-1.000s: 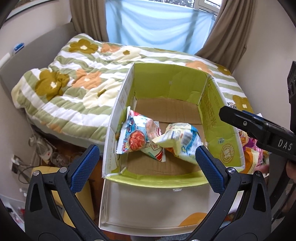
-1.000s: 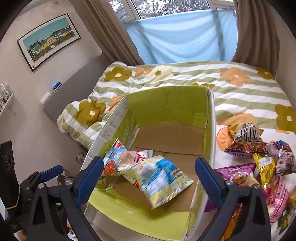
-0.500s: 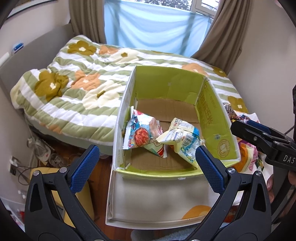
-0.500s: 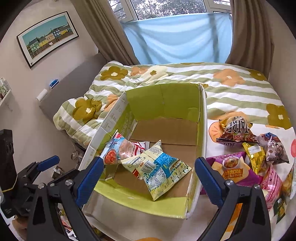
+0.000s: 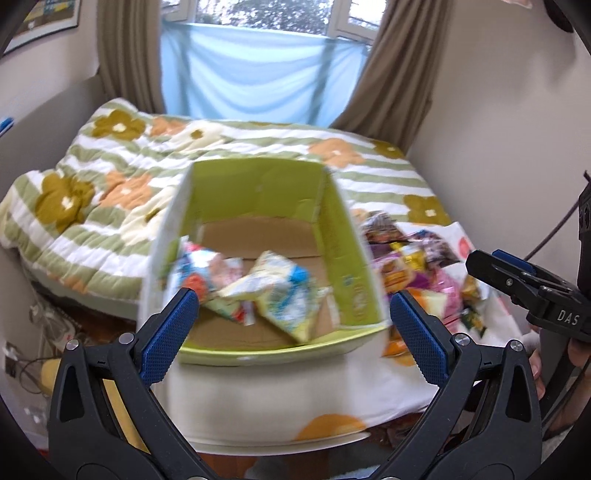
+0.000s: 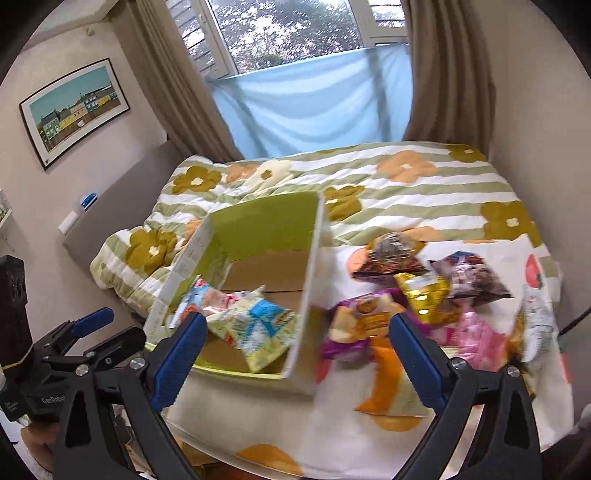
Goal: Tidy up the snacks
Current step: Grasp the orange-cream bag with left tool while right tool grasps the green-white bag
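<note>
Two snack packets [image 6: 255, 325] are seen inside the green box [image 6: 266, 218]; the rest are piled [image 6: 424, 291] on the bed beside it. Both left tongs [image 5: 291, 317] and right tongs [image 6: 295, 347] are held open, empty. Slippery packets could be dropped if pinched at a corner.

Soft daylight from the window [image 6: 295, 33]; both views motion-blurred, worst on the cardboard box [image 5: 258, 258]; fisheye edges bend, dark corners.

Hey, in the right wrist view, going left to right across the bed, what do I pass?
Quilt → box → purple bag → gold bag → pink bag
</note>
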{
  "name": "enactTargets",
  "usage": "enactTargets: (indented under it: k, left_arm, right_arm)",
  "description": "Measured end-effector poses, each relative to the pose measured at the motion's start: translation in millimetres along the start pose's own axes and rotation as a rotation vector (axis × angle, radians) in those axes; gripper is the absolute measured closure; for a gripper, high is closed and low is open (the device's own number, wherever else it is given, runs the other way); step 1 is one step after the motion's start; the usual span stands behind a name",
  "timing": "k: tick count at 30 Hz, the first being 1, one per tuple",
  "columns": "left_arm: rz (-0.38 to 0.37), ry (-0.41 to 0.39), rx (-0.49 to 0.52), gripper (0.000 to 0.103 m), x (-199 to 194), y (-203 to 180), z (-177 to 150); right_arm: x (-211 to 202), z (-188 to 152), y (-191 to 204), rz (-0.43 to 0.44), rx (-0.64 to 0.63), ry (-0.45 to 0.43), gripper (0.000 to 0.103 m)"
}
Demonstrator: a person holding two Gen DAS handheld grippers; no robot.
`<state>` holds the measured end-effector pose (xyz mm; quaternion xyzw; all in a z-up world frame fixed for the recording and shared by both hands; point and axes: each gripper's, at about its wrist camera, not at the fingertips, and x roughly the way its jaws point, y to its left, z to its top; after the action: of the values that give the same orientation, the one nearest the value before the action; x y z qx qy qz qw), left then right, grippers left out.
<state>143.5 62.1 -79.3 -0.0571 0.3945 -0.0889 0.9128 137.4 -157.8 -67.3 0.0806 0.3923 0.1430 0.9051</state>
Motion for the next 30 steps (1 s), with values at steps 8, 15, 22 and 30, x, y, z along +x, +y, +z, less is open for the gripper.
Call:
enactTargets:
  k: [8,15,22,30]
  left_arm:
    - [-0.043,0.026,0.017,0.000,24.9,-95.5,-6.0]
    - [-0.034,0.048,0.025,0.000,53.2,-168.9,-22.3]
    - [0.026,0.029,0.020,0.000,87.3,-207.0,-50.4]
    - [0.076,0.103,0.035,0.000,143.6,-204.8,-85.7]
  right_arm:
    - [-44.0,2.9,-84.5,-0.079,-0.022,-0.040,0.005]
    - [-55.6,-1.5,-164.3,-0.102,-0.025,-0.010,0.005]
    - [-41.9,-16.0,-220.2,-0.161,-0.086,0.012,0.005]
    - [-5.3,-44.7,-252.9,-0.143,-0.051,0.063,0.005]
